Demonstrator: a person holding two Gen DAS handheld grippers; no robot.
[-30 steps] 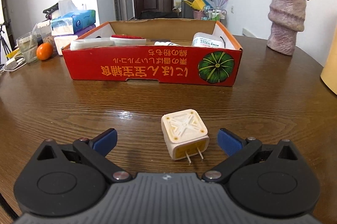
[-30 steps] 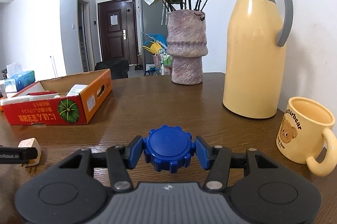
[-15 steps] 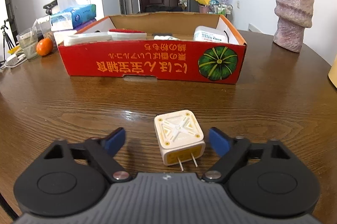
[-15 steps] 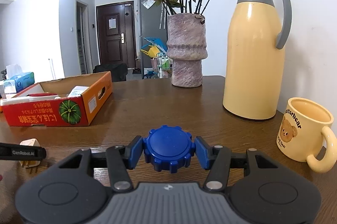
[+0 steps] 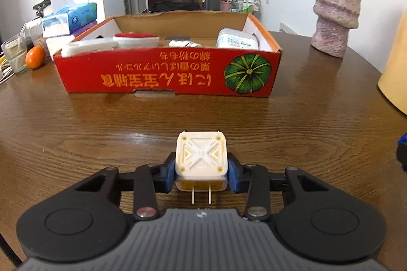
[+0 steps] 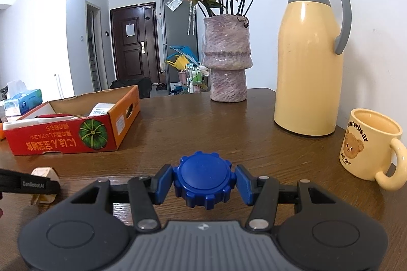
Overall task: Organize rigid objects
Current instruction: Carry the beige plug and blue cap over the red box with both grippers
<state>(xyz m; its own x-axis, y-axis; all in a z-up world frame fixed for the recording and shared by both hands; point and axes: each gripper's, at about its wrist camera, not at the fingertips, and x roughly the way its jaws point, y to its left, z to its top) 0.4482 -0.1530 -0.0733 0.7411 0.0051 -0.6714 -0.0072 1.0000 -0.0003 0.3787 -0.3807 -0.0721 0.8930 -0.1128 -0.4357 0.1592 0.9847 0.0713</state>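
Both claws are loaded, so the step in hand looks like carrying each piece to the box (image 5: 168, 72) and setting it down inside; to do it well, lift the left claw (image 5: 201, 175) straight up first, so the plug (image 5: 201, 160) clears the table (image 5: 101, 123) without dragging, then carry it level over the near red wall and lower it into a bare patch of cardboard; the box already holds several white items along its left and right, and the free floor seems to lie toward the middle and back, though the wall hides most of it. Keep the squeeze steady; the plug is hard, smooth plastic held only by its two flat sides, so a twist of the wrist could let it pivot between the pads.

The left claw is closed about the plug, one blue pad pressed on either side; the plug sits squarely between the fingertips, patterned face up, its two metal prongs pointing back toward the camera; whether it has left the table I cannot tell from this angle. The box stands straight ahead of it, well apart, long side facing.

The right claw (image 6: 204, 185) is likewise closed, its pads touching opposite edges of a blue cap (image 6: 203, 182), round and notched, held flat and centred; the box lies ahead and to its left; the mug (image 6: 370, 146) and flask (image 6: 307, 67) stand to its right, so swing leftward to keep clear of them.
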